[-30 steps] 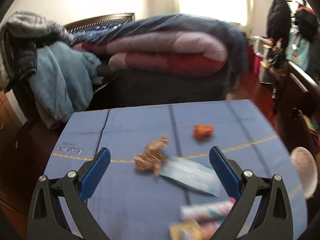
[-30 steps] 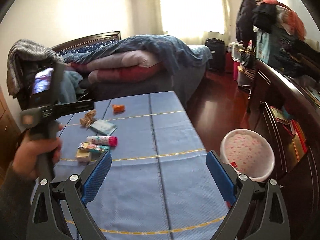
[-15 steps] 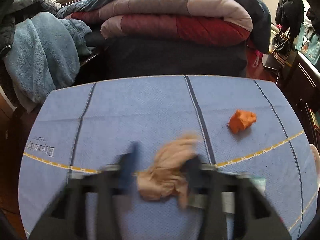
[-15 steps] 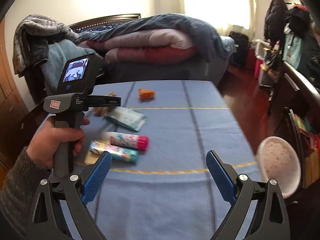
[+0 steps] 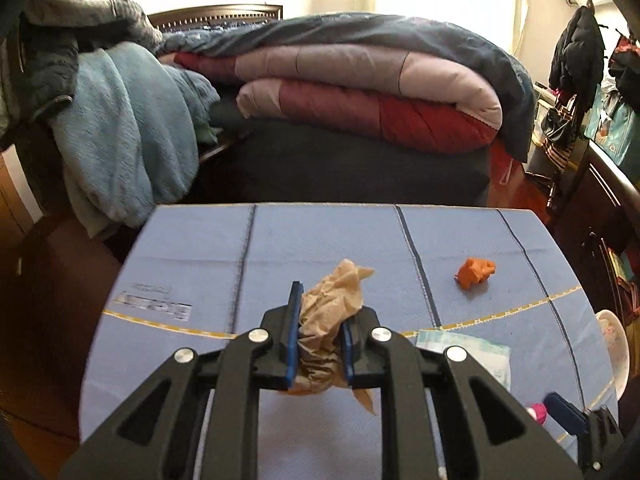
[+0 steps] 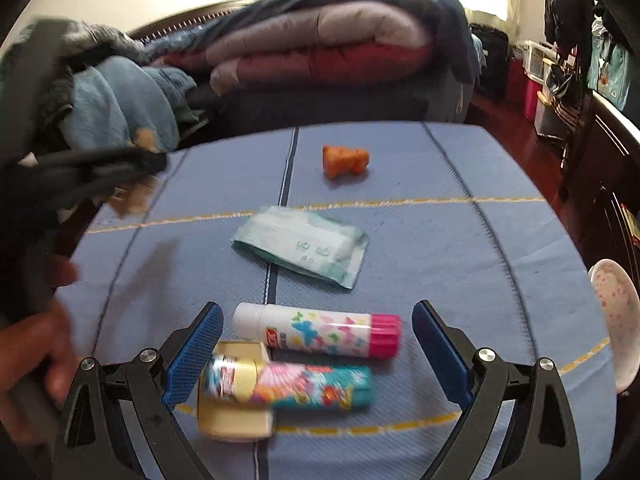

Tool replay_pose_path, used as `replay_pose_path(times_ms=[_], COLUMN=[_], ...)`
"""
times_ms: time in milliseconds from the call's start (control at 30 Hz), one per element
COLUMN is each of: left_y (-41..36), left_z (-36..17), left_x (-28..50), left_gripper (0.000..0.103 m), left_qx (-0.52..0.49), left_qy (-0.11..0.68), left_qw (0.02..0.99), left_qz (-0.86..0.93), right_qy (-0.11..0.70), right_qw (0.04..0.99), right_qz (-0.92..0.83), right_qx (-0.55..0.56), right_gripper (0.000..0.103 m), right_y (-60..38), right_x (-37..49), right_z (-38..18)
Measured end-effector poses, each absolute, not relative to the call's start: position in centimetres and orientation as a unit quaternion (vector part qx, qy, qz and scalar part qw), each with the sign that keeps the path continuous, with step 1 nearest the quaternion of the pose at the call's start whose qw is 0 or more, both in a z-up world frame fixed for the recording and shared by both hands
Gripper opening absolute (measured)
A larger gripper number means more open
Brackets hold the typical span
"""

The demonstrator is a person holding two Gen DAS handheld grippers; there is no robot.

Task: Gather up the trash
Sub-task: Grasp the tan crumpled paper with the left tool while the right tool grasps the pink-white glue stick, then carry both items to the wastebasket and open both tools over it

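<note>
My left gripper [image 5: 320,320] is shut on a crumpled brown paper wad [image 5: 332,300], which is pinched between the blue pads above the blue tablecloth [image 5: 200,264]. An orange crumpled scrap [image 5: 475,273] lies to the right of it, and a pale teal wrapper [image 5: 472,354] lies nearer. My right gripper [image 6: 316,322] stands open over a white glue stick with a pink cap [image 6: 316,330]. Just below it lie a teal patterned tube [image 6: 296,386] and a cream box [image 6: 234,418]. The same teal wrapper [image 6: 304,246] and orange scrap [image 6: 344,160] sit beyond.
A pink-speckled white bowl [image 6: 612,308] stands off the table's right edge. A bed piled with folded quilts [image 5: 360,92] runs behind the table. Blue and grey clothes [image 5: 120,132] hang at the left. A dark cabinet and hanging coats [image 5: 580,60] fill the right side.
The left gripper closed on the brown paper wad and lifted it off the cloth. The right gripper moved down and forward to the glue stick, still open.
</note>
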State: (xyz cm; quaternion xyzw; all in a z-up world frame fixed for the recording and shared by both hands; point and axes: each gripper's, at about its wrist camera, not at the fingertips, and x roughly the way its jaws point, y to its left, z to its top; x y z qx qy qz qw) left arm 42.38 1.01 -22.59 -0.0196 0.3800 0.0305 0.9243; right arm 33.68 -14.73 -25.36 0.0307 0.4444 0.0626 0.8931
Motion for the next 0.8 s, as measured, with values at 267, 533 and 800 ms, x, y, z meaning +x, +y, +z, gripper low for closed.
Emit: replay_pose_path(times_ms=[267, 533, 800], left_y=[1.7, 1.5, 1.4], left_z=[-20.9, -17.5, -14.9], left_x=[40.3, 35.6, 29.6], left_gripper=[0.018, 0.020, 0.021], left_qx=[-0.022, -0.023, -0.021], left_qy=[0.363, 0.329, 0.304], left_qw=[0.931, 0.943, 0.952], left_qz=[0.033, 0.039, 0.041], right_qy=[0.432, 0.389, 0.368], right_qw=[0.900, 0.918, 0.925], right_qz=[0.054, 0.071, 0.099], right_qx=[0.015, 0.023, 0.007], right_gripper=[0.087, 0.087, 0.087], right_y=[-14.4, -15.8, -16.5], right_x=[33.0, 29.8, 24.7], right_z=[-24.7, -20.9, -18.4])
